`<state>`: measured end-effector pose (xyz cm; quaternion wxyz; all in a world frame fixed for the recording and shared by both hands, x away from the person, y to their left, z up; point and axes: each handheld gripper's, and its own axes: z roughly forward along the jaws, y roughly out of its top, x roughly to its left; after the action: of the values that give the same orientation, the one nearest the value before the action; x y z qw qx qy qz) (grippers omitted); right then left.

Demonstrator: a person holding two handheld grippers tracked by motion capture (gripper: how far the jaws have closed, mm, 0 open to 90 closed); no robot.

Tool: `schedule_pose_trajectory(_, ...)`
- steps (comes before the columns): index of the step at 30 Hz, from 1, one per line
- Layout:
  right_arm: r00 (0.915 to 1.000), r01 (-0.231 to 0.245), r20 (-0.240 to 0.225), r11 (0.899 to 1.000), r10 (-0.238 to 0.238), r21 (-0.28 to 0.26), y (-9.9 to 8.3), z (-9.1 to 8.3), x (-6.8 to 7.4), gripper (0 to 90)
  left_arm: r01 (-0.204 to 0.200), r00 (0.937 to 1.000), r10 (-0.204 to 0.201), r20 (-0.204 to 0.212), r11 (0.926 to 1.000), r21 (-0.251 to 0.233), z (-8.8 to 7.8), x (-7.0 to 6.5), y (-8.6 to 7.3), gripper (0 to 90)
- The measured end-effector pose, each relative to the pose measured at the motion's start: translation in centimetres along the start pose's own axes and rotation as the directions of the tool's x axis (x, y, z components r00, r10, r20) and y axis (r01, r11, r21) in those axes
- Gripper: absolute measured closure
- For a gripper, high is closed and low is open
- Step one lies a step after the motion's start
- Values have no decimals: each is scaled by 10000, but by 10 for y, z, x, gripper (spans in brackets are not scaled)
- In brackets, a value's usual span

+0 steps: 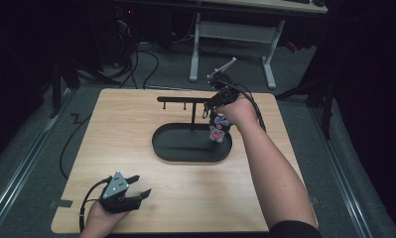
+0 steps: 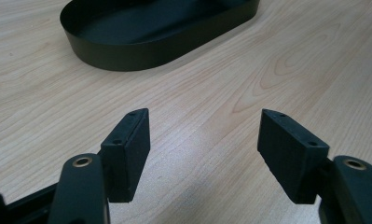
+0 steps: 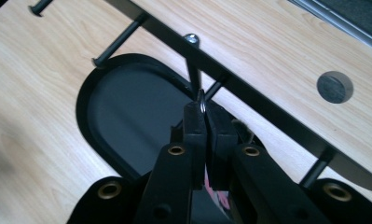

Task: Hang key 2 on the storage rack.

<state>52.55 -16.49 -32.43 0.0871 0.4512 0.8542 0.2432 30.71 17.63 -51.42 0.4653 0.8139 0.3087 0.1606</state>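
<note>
A black rack with a horizontal bar [image 1: 180,99] and short pegs stands in a black oval tray [image 1: 161,148] at the table's middle. My right gripper [image 1: 207,106] is at the bar's right end, shut on a metal key ring [image 3: 201,100]. A small grey and pink plush toy [image 1: 218,130] hangs below it over the tray's right end. In the right gripper view the ring sticks out of the closed fingertips [image 3: 204,112], just below the bar [image 3: 267,100] and next to a peg [image 3: 216,86]. My left gripper [image 1: 142,186] rests open on the table's front left, its jaws [image 2: 203,114] wide apart with nothing between them.
The wooden table [image 1: 136,124] ends close behind the rack. A dark round plug [image 3: 334,87] sits in the tabletop beyond the bar. Bare pegs [image 3: 113,46] jut from the bar's left part. A desk frame [image 1: 235,34] stands on the floor behind.
</note>
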Motion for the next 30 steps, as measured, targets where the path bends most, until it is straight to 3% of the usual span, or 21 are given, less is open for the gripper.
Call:
schedule_pose_trajectory(4,10000,-82,35,9998,83,-161,-1,0,-1,824,-31,10000,31,23,10000,42,0,0,0,352)
schedule_pose_trajectory(14,9999,-45,-157,9986,37,-521,-18,-10,5,791,-114,9999,114,37,9999,81,3,-1,0,350)
schedule_pose_trajectory(23,9989,188,-422,9980,-214,-604,-52,-2,16,626,-95,9999,95,50,9999,144,6,-1,1,347)
schedule_pose_trajectory(30,9977,-1,-671,9952,-65,-981,-87,18,19,523,-343,9993,337,184,9989,307,12,-7,2,346)
